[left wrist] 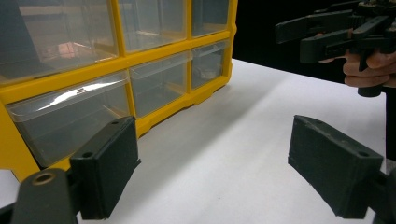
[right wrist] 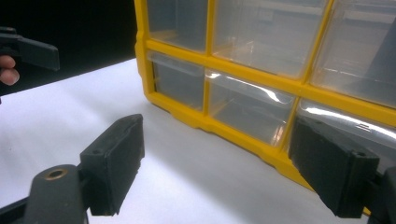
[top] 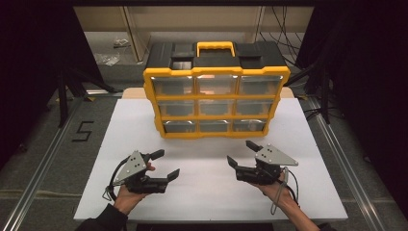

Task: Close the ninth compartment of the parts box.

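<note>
A yellow and black organizer cabinet (top: 216,98) with a yellow handle and several clear drawers stands at the back of the white board (top: 207,192). My left gripper (top: 165,163) rests open at the front left, jaws wide apart and empty, angled toward the cabinet's lower drawers (left wrist: 70,116). My right gripper (top: 243,153) is open at the front right, nothing between its jaws, facing the cabinet's bottom row (right wrist: 247,112). In the left gripper view the right gripper (left wrist: 327,35) is at the upper right in a hand. The left gripper's jaw tip (right wrist: 28,49) is at the far left of the right gripper view.
The white board lies on a grey floor-like surface with metal rails (top: 43,163) on both sides. A painted number 5 (top: 82,131) marks the left. Tripod legs (top: 65,91) stand at the back left, cables (top: 312,113) at the back right. Bare board lies between the grippers.
</note>
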A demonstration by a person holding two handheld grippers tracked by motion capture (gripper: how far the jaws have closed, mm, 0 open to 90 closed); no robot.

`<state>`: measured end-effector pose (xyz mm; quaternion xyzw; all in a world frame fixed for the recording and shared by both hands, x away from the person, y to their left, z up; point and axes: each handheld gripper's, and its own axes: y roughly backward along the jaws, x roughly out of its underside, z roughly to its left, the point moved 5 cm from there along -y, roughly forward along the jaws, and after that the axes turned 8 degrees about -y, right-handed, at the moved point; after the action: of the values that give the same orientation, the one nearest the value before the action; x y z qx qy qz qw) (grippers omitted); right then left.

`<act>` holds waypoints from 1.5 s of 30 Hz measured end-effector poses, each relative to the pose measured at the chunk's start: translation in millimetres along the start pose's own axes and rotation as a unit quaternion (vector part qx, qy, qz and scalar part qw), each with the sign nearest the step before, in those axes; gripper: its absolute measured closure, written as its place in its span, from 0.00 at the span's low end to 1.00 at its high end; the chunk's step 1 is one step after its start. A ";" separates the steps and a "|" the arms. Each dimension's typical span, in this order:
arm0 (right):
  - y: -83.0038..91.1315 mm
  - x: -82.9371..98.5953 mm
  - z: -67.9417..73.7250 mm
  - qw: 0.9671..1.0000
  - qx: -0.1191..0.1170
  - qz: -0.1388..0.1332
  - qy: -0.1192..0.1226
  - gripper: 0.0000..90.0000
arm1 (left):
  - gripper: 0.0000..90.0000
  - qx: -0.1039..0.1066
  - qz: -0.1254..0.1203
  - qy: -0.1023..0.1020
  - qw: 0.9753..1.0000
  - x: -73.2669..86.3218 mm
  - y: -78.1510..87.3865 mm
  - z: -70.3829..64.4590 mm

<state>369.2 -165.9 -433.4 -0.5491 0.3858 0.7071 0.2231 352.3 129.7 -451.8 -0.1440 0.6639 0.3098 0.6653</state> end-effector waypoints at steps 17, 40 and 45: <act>7.8 6.2 -1.0 1.000 0.002 0.003 -0.002 0.21 | 0.17 -0.001 -0.001 0.001 1.000 0.2 0.8 0.1; 16.1 9.4 -3.3 1.000 0.008 -0.001 -0.002 0.20 | 0.17 0.001 -0.001 0.001 1.000 0.1 0.2 -0.4; 15.7 9.6 -3.1 1.000 0.008 0.000 0.001 0.20 | 0.17 0.001 -0.001 0.002 1.000 0.1 0.1 0.0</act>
<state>356.7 -178.9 -438.1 -0.5477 0.3915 0.7036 0.2275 352.2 129.8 -451.9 -0.1441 0.6653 0.3083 0.6645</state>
